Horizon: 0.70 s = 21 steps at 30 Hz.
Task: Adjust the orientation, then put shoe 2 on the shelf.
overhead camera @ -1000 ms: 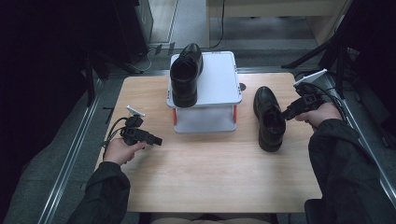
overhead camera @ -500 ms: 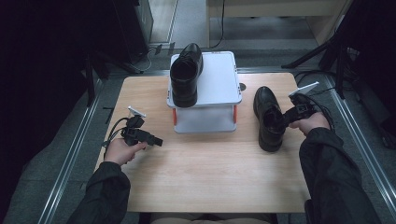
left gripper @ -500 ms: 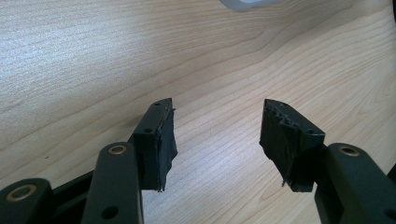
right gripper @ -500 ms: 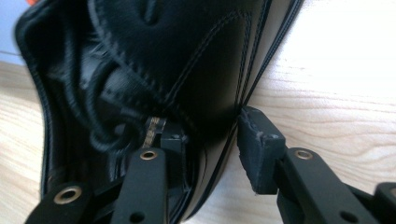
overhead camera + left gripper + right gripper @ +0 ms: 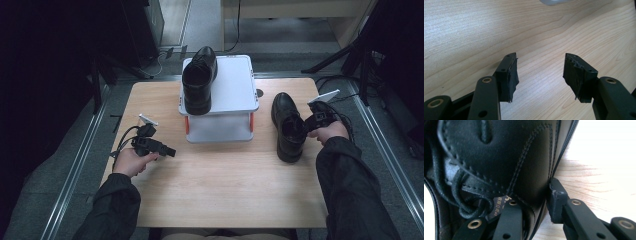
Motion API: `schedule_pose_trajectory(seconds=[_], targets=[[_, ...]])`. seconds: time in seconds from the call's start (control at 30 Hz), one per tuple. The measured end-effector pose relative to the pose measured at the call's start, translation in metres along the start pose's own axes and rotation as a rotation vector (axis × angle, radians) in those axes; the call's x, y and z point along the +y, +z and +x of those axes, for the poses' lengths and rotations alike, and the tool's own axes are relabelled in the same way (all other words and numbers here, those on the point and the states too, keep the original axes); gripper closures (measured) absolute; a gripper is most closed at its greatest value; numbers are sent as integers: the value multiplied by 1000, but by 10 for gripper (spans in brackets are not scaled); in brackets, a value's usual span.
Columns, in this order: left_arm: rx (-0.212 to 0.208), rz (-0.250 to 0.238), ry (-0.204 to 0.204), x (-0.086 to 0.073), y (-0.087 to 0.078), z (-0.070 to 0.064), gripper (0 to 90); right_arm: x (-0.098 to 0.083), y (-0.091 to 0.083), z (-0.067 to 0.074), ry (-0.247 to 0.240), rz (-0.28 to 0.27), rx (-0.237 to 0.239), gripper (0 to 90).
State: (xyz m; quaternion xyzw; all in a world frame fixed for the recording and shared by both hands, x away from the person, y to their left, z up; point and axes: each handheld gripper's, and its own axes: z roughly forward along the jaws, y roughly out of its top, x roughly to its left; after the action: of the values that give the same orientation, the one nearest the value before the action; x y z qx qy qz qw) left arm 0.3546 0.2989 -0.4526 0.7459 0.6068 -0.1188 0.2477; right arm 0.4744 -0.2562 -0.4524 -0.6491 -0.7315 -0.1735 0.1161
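Left gripper (image 5: 170,151) just idles over the bare wooden counter (image 5: 225,190), fingers (image 5: 509,75) spread with nothing between. Right gripper (image 5: 531,202) has been closing and now pinches the side wall of the black leather lace-up shoe (image 5: 288,127) on the counter, one finger inside the opening, one outside. Leather's stiffish but smooth and a bit heavy, so that collar edge looks like the best hold.

The right gripper (image 5: 306,125) has come down from above the table's right edge to the black shoe (image 5: 287,127) lying on the table. Its jaws have just been closing, and now one sits inside the shoe's opening while the other presses the outer side wall.
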Motion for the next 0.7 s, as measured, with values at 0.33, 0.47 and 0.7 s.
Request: schedule_pose_trajectory(seconds=[0.33, 0.47, 0.7], targets=[[1, -2, -2, 1, -1, 1, 445, 4, -4, 1, 51, -1, -8, 821], [0, 0, 1, 0, -2, 2, 445, 5, -5, 1, 77, -11, 3, 829], [-1, -3, 4, 0, -2, 3, 446, 5, -11, 2, 130, -20, 58, 837]])
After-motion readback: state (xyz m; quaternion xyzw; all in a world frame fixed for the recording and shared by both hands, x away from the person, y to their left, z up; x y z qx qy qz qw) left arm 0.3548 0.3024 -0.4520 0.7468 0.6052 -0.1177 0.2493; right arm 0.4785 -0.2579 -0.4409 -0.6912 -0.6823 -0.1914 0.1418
